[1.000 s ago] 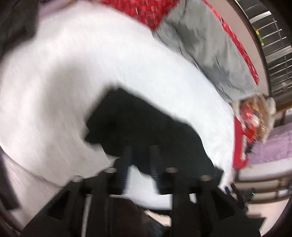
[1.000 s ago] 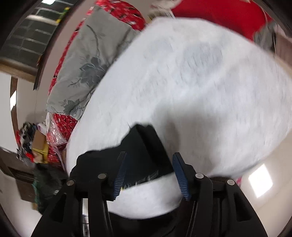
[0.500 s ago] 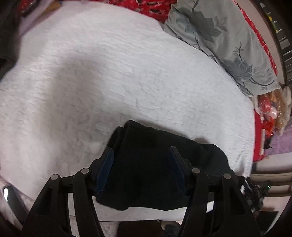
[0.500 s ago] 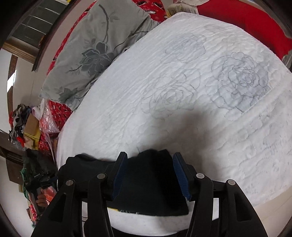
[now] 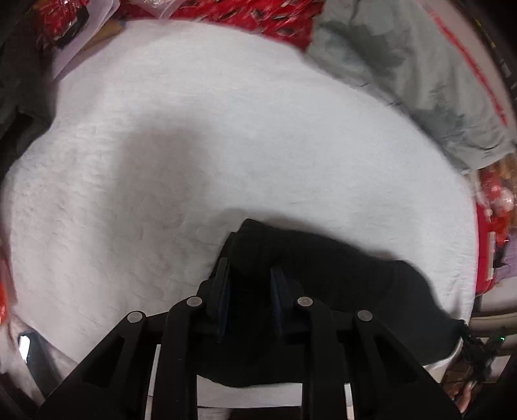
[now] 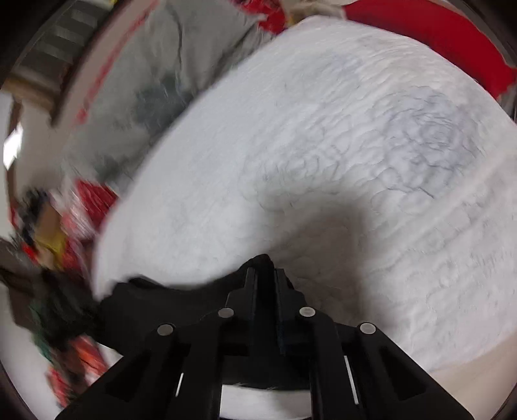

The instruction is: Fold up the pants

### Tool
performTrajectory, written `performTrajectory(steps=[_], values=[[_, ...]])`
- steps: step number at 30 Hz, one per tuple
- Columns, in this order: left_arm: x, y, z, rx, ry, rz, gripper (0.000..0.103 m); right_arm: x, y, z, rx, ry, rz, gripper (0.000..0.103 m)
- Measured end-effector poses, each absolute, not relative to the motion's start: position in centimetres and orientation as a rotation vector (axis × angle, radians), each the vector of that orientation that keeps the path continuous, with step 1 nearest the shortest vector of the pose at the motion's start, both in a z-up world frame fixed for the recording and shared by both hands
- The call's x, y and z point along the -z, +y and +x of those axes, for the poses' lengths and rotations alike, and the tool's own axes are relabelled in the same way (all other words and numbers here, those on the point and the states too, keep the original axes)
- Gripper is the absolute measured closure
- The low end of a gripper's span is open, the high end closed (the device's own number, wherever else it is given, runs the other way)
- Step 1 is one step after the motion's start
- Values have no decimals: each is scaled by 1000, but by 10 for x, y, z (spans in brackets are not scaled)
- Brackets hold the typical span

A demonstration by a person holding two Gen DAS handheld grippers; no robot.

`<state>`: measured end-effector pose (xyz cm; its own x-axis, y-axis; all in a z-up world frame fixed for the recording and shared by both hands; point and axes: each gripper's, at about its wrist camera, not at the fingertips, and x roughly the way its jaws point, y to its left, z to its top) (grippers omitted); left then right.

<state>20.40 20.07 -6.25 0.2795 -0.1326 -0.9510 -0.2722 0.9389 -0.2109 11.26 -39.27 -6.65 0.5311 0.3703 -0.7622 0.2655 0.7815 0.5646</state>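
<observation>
Black folded pants (image 5: 355,284) lie near the front edge of a white quilted bed (image 5: 226,129). My left gripper (image 5: 248,268) points steeply down at their left end. Its jaws are closing, and a bunched hump of black cloth is pinched between the pads. In the right wrist view the pants (image 6: 168,303) stretch away to the left. My right gripper (image 6: 265,273) is shut on their right corner, which pokes up as a small peak between the fingers. The cloth under both grippers is hidden.
A grey flowered pillow (image 5: 404,71) (image 6: 155,80) lies along the far side of the bed on red patterned bedding (image 5: 258,13). Colourful clutter (image 6: 48,226) is piled beside the bed. A dark garment (image 5: 19,97) hangs at the left edge.
Both grippers came down over the pants with jaws wide, then closed. Black cloth now bunches between each pair of fingers.
</observation>
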Motion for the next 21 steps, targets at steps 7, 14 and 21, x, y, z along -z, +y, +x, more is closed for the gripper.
performTrajectory(steps=[7, 14, 21], values=[[65, 210, 203, -95, 1299, -440, 82, 93, -416, 99, 61, 1084, 794, 98], [46, 233, 160, -24, 1242, -627, 62, 69, -402, 92, -73, 1060, 774, 67], [58, 241, 111, -25, 1196, -742, 41, 74, -384, 85, -108, 1094, 739, 60]])
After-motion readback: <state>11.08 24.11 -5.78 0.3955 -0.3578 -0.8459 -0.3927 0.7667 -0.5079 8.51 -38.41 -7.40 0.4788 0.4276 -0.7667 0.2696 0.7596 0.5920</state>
